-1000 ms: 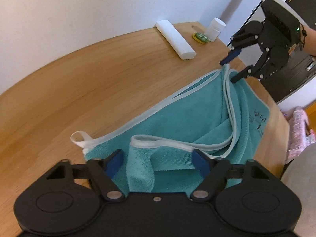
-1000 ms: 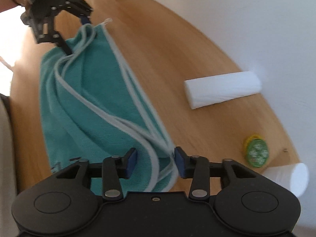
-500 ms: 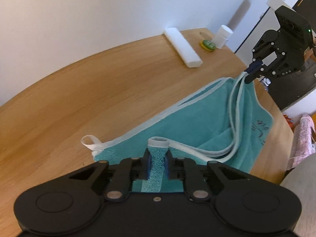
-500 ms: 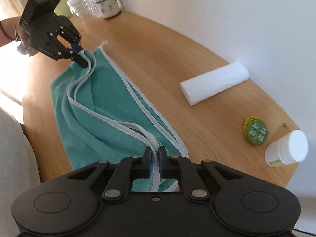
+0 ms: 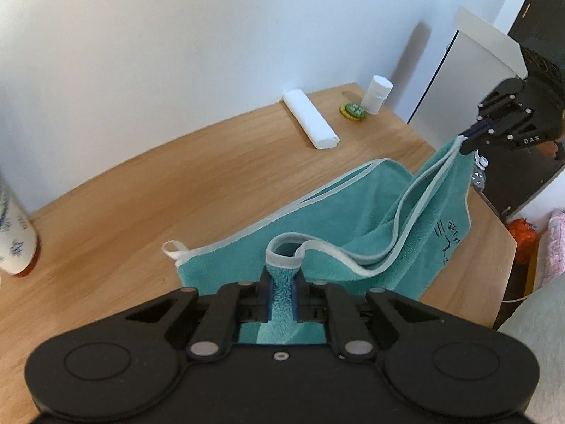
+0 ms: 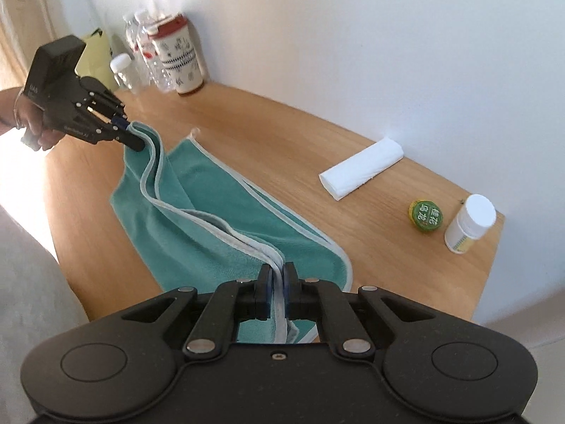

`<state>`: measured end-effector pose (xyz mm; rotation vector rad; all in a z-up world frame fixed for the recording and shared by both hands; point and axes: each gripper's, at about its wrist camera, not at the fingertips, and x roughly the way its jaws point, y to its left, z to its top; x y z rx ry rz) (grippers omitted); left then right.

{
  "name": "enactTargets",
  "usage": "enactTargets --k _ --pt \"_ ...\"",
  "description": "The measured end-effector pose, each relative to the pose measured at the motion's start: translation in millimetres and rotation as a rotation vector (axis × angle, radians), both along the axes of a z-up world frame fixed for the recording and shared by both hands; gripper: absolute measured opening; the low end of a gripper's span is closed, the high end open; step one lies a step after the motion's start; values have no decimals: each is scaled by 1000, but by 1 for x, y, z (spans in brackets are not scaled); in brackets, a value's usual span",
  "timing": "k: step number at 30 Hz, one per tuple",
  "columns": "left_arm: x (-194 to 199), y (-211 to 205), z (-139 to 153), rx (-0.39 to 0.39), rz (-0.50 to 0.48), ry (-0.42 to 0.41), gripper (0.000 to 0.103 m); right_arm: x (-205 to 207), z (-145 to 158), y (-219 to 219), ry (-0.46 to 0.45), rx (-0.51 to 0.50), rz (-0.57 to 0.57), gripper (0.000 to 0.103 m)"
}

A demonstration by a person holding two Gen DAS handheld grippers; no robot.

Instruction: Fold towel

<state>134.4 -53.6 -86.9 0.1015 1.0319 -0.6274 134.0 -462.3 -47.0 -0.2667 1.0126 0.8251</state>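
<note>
A teal towel (image 5: 353, 226) with pale grey trim lies partly on the wooden table (image 5: 176, 190). My left gripper (image 5: 281, 291) is shut on one corner of its upper layers, and from the right wrist view it (image 6: 129, 137) holds that corner raised off the table. My right gripper (image 6: 278, 284) is shut on the other corner's trimmed edges, and in the left wrist view it (image 5: 471, 137) lifts that corner high. The towel (image 6: 212, 219) sags between the two grips, while its far edge with a white hanging loop (image 5: 173, 249) rests flat on the wood.
A folded white cloth (image 6: 360, 173), a green round tin (image 6: 426, 215) and a white pill bottle (image 6: 469, 222) sit near the table's far end. Water bottles and a patterned cup (image 6: 178, 60) stand at the other end by the wall. A person's hand (image 6: 31, 130) holds the left gripper.
Both grippers went from open around the towel's corners to shut on them, then rose, pulling the upper layers up off the table.
</note>
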Motion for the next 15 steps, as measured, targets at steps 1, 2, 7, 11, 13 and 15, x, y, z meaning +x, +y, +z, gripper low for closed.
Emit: enactTargets --k 1,2,7,11,13,15 --pt "-7 2 4 7 6 -15 9 -6 4 -1 -8 2 -7 6" --pt "-11 3 7 10 10 -18 9 -12 7 -2 -16 8 -15 6" --pt "-38 14 23 -4 29 -46 9 -31 23 -8 -51 48 -83 6" --pt "-46 23 28 -2 81 -87 10 -33 29 -11 -58 38 -145 6" --pt "-40 29 25 -16 141 -87 9 -25 29 -13 -82 39 -196 6" --pt "-33 31 21 -21 169 -78 9 -13 24 -15 -64 31 -230 6"
